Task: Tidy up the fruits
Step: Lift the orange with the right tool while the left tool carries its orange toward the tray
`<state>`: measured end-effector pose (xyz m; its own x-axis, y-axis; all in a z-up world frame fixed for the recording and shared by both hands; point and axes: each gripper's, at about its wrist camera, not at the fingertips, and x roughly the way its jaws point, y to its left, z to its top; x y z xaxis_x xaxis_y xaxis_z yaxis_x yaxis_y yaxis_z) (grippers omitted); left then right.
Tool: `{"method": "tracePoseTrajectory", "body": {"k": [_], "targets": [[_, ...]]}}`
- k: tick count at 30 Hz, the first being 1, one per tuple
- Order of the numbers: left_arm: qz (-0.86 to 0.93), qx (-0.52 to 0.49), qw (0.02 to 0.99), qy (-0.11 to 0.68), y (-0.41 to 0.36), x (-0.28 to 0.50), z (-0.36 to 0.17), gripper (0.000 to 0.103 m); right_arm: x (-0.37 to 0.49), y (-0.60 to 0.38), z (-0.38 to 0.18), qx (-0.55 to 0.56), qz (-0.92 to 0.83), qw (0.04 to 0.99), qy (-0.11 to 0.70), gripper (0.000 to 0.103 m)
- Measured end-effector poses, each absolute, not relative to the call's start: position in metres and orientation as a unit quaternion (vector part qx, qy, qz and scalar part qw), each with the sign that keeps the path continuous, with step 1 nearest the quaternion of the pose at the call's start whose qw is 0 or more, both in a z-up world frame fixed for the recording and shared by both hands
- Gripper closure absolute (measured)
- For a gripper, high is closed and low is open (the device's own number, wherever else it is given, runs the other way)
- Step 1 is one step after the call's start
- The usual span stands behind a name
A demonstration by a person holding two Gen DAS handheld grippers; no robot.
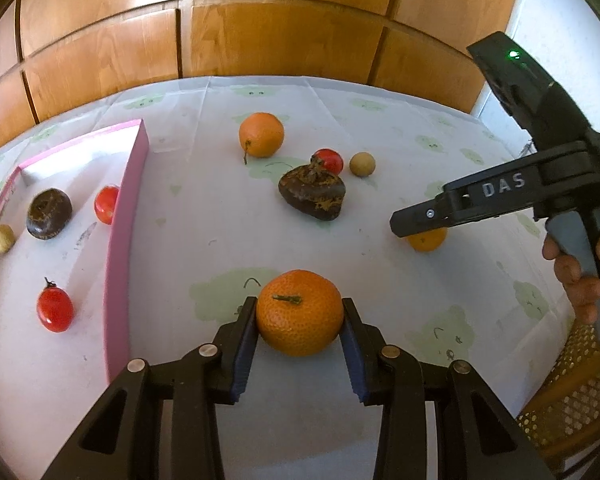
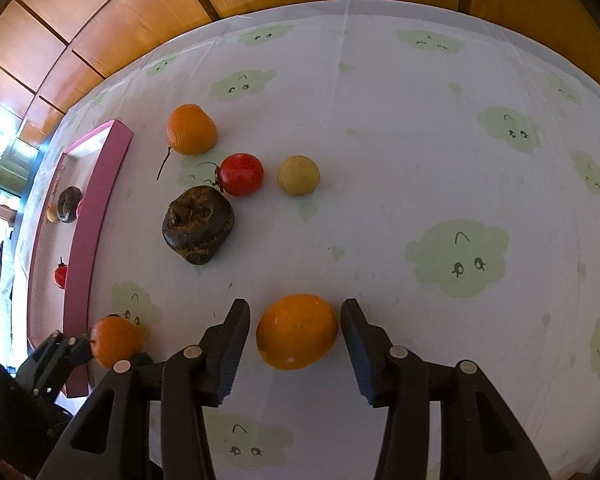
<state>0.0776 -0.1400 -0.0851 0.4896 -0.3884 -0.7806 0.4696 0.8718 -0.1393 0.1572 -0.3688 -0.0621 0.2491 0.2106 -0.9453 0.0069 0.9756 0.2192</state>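
Note:
My left gripper (image 1: 300, 312) is shut on a bumpy tangerine (image 1: 299, 312) with a short stem; both pads touch its sides, just right of the pink tray (image 1: 125, 216). My right gripper (image 2: 296, 320) is open around a smooth orange fruit (image 2: 297, 331) on the tablecloth, with small gaps at both pads. In the left wrist view the right gripper (image 1: 404, 226) covers most of that fruit (image 1: 428, 240). The left gripper with the tangerine (image 2: 115, 340) shows at the lower left of the right wrist view.
The tray holds two red tomatoes (image 1: 55, 309) (image 1: 106, 204), a dark brown fruit (image 1: 49, 213) and a small tan one (image 1: 3, 239). On the cloth lie another orange (image 1: 261, 134), a dark wrinkled fruit (image 1: 312, 192), a tomato (image 1: 329, 160) and a tan ball (image 1: 362, 164). Wooden panels stand behind.

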Motion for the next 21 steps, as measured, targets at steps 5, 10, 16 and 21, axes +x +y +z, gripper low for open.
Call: {"method": "tracePoseTrajectory", "body": {"k": [5,10,16,21], "targets": [[-0.241,0.05,0.869,0.429,-0.134,0.073,-0.07,0.063,0.143,-0.358,-0.058,0.063,0.057,0.79,0.607,0.062],[-0.226,0.029,0.877,0.423,-0.116,0.074,-0.052,0.063,0.139,-0.341,-0.061,-0.014,0.047,0.797,0.603,0.063],[-0.192,0.024,0.903,0.382,-0.088,0.071,-0.027,0.063,0.138,-0.34,-0.061,-0.016,0.045,0.796,0.603,0.063],[-0.161,0.03,0.922,0.351,-0.068,0.069,-0.013,0.063,0.14,-0.336,-0.063,-0.022,0.043,0.799,0.6,0.063]]}}
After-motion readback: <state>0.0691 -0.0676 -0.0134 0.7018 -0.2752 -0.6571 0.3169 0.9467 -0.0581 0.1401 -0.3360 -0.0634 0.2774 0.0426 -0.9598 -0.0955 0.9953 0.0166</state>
